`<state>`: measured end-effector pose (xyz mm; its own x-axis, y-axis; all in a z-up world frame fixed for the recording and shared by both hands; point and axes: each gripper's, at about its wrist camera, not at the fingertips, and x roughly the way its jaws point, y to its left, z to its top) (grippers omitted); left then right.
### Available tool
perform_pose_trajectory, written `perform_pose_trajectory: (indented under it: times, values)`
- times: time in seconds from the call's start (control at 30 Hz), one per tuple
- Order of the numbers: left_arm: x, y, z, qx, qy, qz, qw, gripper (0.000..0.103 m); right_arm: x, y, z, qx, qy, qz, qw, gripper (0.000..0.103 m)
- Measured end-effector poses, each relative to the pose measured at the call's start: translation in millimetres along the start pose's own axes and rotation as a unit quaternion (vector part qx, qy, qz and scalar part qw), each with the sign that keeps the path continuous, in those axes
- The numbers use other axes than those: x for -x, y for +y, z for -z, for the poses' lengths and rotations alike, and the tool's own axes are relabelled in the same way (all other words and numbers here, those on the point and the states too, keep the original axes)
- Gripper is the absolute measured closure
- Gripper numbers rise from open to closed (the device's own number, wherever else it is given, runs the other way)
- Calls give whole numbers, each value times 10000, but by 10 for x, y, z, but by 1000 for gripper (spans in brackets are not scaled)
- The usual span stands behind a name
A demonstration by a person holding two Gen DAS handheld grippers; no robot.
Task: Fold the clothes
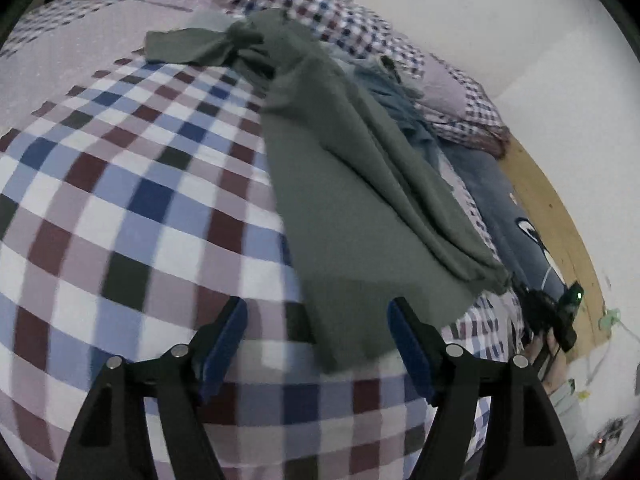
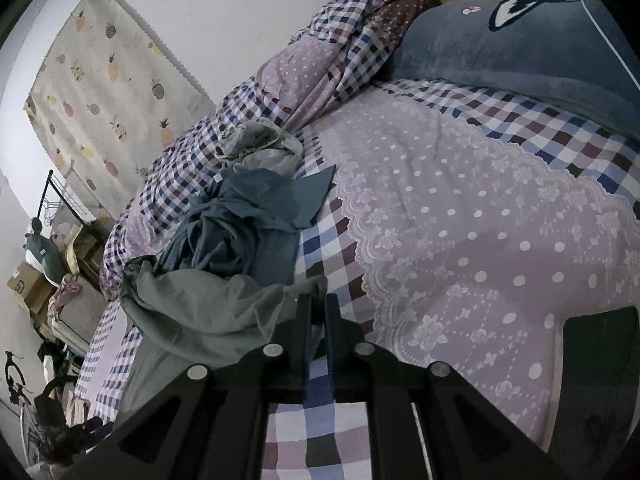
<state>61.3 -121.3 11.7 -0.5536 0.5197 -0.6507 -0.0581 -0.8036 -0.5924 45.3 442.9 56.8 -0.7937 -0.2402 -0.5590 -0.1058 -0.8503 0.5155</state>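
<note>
A grey-green garment (image 1: pixel 352 184) lies stretched in a long band across the checkered bed sheet (image 1: pixel 132 184), with a twisted sleeve at its far end. Its near hem hangs between the fingers of my left gripper (image 1: pixel 318 322), which is open and holds nothing. In the right wrist view the same garment (image 2: pixel 200 312) is bunched at the lower left. My right gripper (image 2: pixel 318 316) is shut on a fold of its edge. That right gripper (image 1: pixel 560 312) also shows in the left wrist view, by the garment's right corner, with a hand behind it.
A crumpled blue garment (image 2: pixel 240 232) and a pale grey one (image 2: pixel 260 144) lie beyond the green one. A blue printed pillow (image 2: pixel 520 52) and a rolled checkered quilt (image 2: pixel 320 60) sit by the wooden headboard (image 1: pixel 552 208). Boxes and clutter (image 2: pixel 40 280) stand beside the bed.
</note>
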Motion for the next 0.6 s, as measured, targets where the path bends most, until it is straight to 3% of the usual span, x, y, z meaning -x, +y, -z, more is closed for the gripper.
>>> perform_pose_trajectory:
  times: [0.17,0.2,0.23,0.27,0.3,0.6]
  values:
    - [-112,-128,49,103,69,57,9999,27,34,9,44,13,-10,-14,10000,97]
    - [-132,-139,42,171,90,98,9998,36,43,-5,50,-32,-21,-86,10000,97]
    - [-151,-145,31,253,125,149,9995,46,50,-27,55,-112,-26,-184,9998,97]
    - [-124,-146,22,305,100,158,9994,79,56,-68,58,-257,-29,-324,9991,96]
    - [-72,-145,14,340,40,143,9993,101,65,-109,64,-397,-38,-430,9983,96]
    - [431,-119,-73,641,-522,33,9966,102,298,-150,196,-464,-18,-429,9980,99]
